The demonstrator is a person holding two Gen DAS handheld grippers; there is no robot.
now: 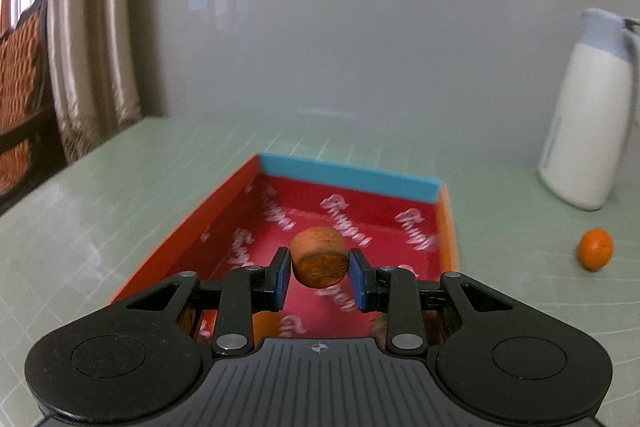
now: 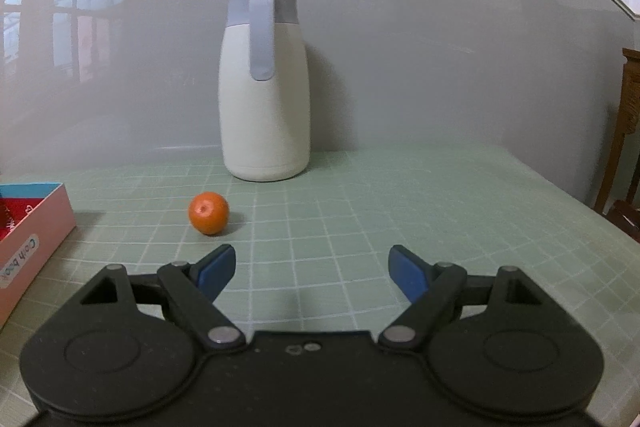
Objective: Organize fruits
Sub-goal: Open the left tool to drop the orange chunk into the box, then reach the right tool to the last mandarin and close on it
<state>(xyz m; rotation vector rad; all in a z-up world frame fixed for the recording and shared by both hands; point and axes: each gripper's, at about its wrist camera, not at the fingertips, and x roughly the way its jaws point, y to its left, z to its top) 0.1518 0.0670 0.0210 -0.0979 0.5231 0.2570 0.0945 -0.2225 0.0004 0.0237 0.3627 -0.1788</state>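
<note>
The left gripper is clamping a small round orange fruit over the red cardboard box. The right gripper is hanging with jaws apart near a second orange fruit lying on the green gridded mat, right of the box. Releasing too high is risking a bounce over the low wall.

This looks like a room in a home. A desk with a pale green gridded cover stands against a plain grey wall. On it stands a white thermos jug with a grey lid. Beige curtains hang at one side, beside a wooden chair with patterned orange upholstery.
</note>
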